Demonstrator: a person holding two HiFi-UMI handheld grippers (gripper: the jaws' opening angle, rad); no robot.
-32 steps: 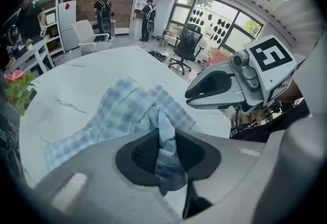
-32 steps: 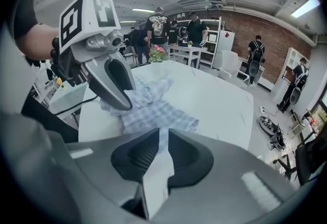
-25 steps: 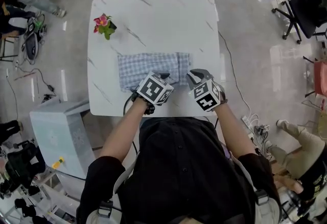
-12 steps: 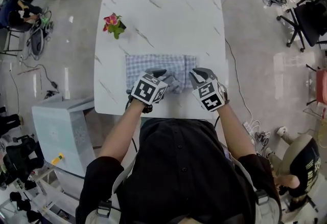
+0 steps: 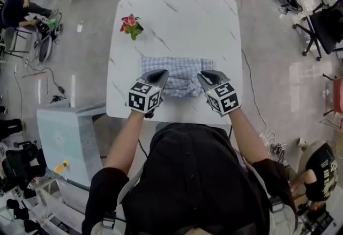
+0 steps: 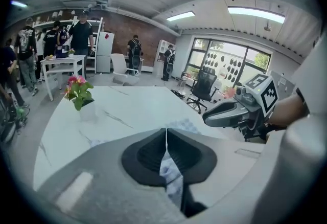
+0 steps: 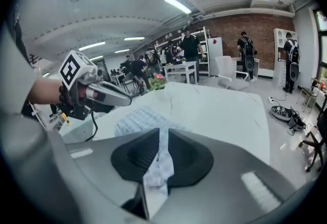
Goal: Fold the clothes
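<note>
Across the middle of the white marble counter, closer to its near edge than its far one, lies the checked garment. It is already narrowed to a band whose long axis runs parallel to the near edge. Most of the cloth sits beyond the fingers, toward the far edge, and only its near hem is bunched up where the tools meet it.

The left gripper has its fingers pressed tight together on the near hem at the band's left end, with a strip of checked cloth pinched between them. The right gripper has its fingers drawn narrow on a thicker gather of the same hem at the right end. Neither hand is nearer; each holds its own end, well apart along the band. The coming move, as I judge it, depends on that: with the cloth lying away from both pairs of fingers, the hem would have to be carried over toward the far edge with the two ends kept level.

From the head view the whole band and the spacing of the hands are plain, but the pinch is hidden under the tools (each gripper view shows it, and the other gripper alongside).

A small pot of flowers stands near the far left corner, well clear of the cloth.
</note>
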